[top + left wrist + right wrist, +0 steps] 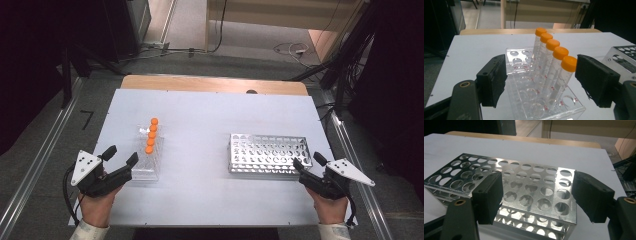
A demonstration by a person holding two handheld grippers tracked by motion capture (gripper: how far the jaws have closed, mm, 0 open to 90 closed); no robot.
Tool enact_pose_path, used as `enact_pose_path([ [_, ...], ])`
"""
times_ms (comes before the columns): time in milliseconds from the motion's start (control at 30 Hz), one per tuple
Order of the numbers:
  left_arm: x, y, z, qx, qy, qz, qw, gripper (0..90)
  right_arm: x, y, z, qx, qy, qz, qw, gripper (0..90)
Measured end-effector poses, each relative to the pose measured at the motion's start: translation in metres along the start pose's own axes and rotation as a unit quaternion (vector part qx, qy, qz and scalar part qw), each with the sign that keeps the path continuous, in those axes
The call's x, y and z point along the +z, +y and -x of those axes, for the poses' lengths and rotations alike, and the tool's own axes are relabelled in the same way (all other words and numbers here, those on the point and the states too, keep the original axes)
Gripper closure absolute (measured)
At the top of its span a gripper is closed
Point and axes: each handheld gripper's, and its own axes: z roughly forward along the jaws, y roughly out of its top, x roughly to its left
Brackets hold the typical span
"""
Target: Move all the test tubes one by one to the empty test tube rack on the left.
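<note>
Just beyond left tool (121,156): tube rack (148,162).

The left gripper (121,156) and the right gripper (308,162) are each held in a hand low down, far apart, with jaws wide open and nothing in them.
</note>
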Motion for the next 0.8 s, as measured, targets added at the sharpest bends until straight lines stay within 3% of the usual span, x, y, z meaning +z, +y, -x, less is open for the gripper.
enact_pose_path([
  [800,-0.010,-0.009,-0.009,0.004,0.018,-0.013,0.9998,24.8,-0.016,-0.019,0.029,0.020,-0.042,-0.012,0.9988,23.6],
])
